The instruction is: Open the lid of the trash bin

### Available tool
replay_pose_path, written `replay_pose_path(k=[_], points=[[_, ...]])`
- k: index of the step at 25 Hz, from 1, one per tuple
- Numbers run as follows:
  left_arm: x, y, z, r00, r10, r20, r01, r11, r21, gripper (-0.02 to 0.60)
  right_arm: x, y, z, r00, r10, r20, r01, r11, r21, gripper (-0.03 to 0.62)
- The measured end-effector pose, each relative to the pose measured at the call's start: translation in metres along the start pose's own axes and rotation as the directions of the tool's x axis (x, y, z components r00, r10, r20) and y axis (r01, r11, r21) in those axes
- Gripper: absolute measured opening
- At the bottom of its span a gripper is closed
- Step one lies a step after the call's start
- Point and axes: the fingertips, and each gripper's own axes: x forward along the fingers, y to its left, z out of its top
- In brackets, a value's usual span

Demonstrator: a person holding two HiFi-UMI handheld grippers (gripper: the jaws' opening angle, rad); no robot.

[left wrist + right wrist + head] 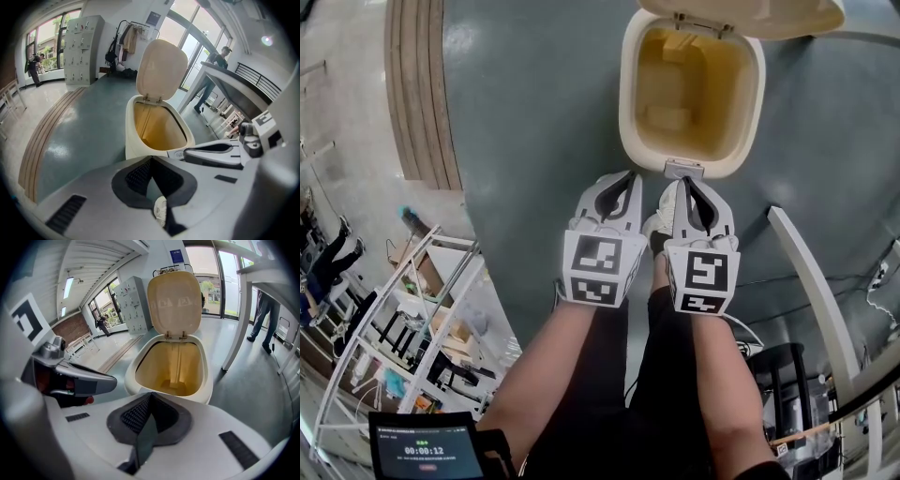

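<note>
Both left tongs [629, 175] and right tongs [685, 181], pinched together empty, hover just before the open trash bin [627, 94].

place: lab-like hall | signs: lockers [82, 49], coat rack [127, 40], shelving racks [450, 240]

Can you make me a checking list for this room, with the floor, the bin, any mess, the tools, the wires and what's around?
Surface: shiny grey-green floor.
Job's things: cream trash bin standing upright. Its lid is tipped up, so it is already open. The pedal is at the front, with a white shoe close by.
Clutter: nothing seen.
Grippers: left tool and right tool are both shut and empty, side by side in front of the bin.
Cables: thin dark cables on the floor at the right.
Surroundings: white table leg, wire rack, wooden strip, lockers, people far off.
</note>
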Motion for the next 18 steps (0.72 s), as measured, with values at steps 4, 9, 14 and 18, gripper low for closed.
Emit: replay_pose_path(k=[4, 9, 14, 18], points=[[-0.005, 0.002, 0.004, 1.0, 0.012, 0.013, -0.012, 0.999, 0.03, -0.003, -0.005, 0.0, 0.005, 1.0, -0.01, 0.012, 0.01, 0.999, -0.033, 0.002], [-0.013, 0.004, 0.02, 0.999, 0.019, 0.043, -0.021, 0.998, 0.054, -0.003, -0.011, 0.003, 0.014, 0.999, -0.012, 0.039, 0.013, 1.0, -0.021, 0.0], [-0.03, -0.002, 0.05, 0.997, 0.013, 0.079, -0.018, 0.997, 0.069, -0.003, -0.028, -0.003, 0.041, 0.996, -0.021, 0.083, 0.023, 1.0, -0.021, 0.001], [-0.077, -0.013, 0.094, 0.989, 0.005, 0.148, -0.023, 0.993, 0.118, -0.003, -0.069, 0.002, 0.088, 0.988, -0.04, 0.15, 0.046, 0.998, -0.032, 0.001]])
